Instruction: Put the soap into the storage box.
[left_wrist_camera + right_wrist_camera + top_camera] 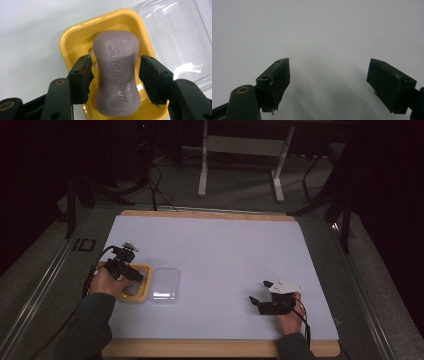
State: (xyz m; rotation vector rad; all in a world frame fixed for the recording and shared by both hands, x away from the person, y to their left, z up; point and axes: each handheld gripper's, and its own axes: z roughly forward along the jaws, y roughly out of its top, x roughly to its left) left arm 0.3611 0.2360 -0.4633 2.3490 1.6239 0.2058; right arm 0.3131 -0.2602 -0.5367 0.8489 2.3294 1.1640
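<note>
A mauve soap bar [116, 82] stamped "Safeguard" lies in a yellow soap dish [75, 37] at the table's left. My left gripper [116, 67] is open, one jaw on each side of the bar's waist with a thin gap on both sides. In the high view the left gripper [131, 272] hovers over the dish [145, 292] and covers most of the soap. A clear plastic lid [165, 284] lies right beside the dish. My right gripper [259, 292] is open above bare white table at the front right, and between its jaws [328, 75] there is nothing.
A white sheet [215, 250] covers the wooden table [210, 215]. Beyond the far edge are a grey floor, cables and a white frame's legs [202, 180]. The clear lid [175, 32] lies just past the dish's far corner.
</note>
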